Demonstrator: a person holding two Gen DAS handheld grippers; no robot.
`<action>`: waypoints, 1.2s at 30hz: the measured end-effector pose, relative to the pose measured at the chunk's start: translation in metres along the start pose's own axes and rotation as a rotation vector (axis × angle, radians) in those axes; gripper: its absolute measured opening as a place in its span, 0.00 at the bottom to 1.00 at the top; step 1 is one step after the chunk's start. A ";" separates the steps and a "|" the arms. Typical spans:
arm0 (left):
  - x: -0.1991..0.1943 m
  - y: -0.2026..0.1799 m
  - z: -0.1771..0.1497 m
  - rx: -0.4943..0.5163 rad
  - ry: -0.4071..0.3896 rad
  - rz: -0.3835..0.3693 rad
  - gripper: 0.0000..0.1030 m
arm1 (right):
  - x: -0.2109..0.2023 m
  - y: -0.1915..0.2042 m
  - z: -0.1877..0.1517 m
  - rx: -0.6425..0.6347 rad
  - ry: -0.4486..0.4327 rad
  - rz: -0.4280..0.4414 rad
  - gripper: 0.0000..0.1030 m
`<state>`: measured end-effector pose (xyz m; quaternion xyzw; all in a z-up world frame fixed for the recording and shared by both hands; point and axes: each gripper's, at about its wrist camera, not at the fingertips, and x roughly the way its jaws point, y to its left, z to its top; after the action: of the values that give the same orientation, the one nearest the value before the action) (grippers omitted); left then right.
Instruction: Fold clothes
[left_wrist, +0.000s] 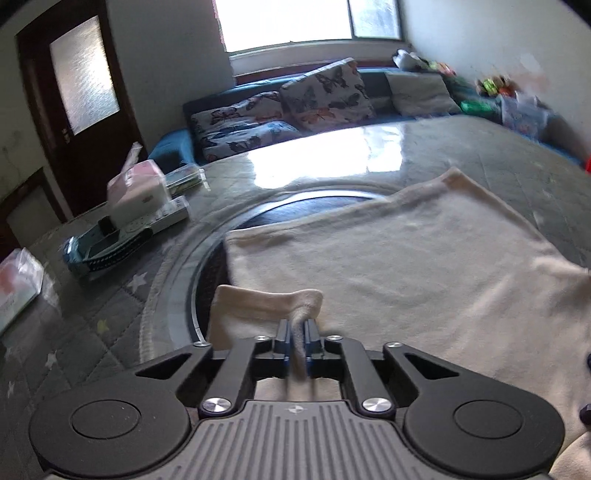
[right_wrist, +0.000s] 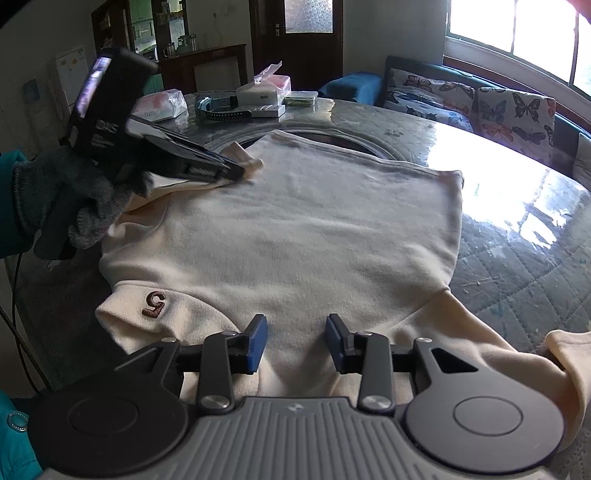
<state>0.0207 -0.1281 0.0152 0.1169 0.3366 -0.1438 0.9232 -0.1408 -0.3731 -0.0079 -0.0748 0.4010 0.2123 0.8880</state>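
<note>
The cream sweater (right_wrist: 295, 229) is spread partly folded on the surface (right_wrist: 517, 221), one sleeve cuff (left_wrist: 266, 302) pinched by the left tool (left_wrist: 298, 332), the right tool (right_wrist: 295, 341) released above it, further folds judged outstanding.

Left claw (left_wrist: 298, 334) pinched on a cream sweater (left_wrist: 388, 266) fold, over the quilted table (left_wrist: 480, 147).

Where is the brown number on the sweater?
In the right wrist view, the brown number sits on the cream sweater at lower left, just left of the open right gripper.
</note>
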 end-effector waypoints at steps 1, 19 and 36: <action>-0.005 0.007 0.000 -0.030 -0.011 -0.003 0.04 | 0.000 0.000 0.000 0.000 0.000 -0.001 0.35; -0.086 0.093 -0.036 -0.234 -0.075 0.070 0.16 | 0.006 0.010 0.014 -0.027 0.014 -0.040 0.37; -0.012 -0.021 -0.007 0.168 -0.021 0.020 0.52 | 0.021 0.019 0.025 -0.040 0.017 0.005 0.42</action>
<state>0.0006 -0.1433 0.0150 0.1960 0.3125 -0.1635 0.9150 -0.1195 -0.3419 -0.0062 -0.0935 0.4044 0.2218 0.8824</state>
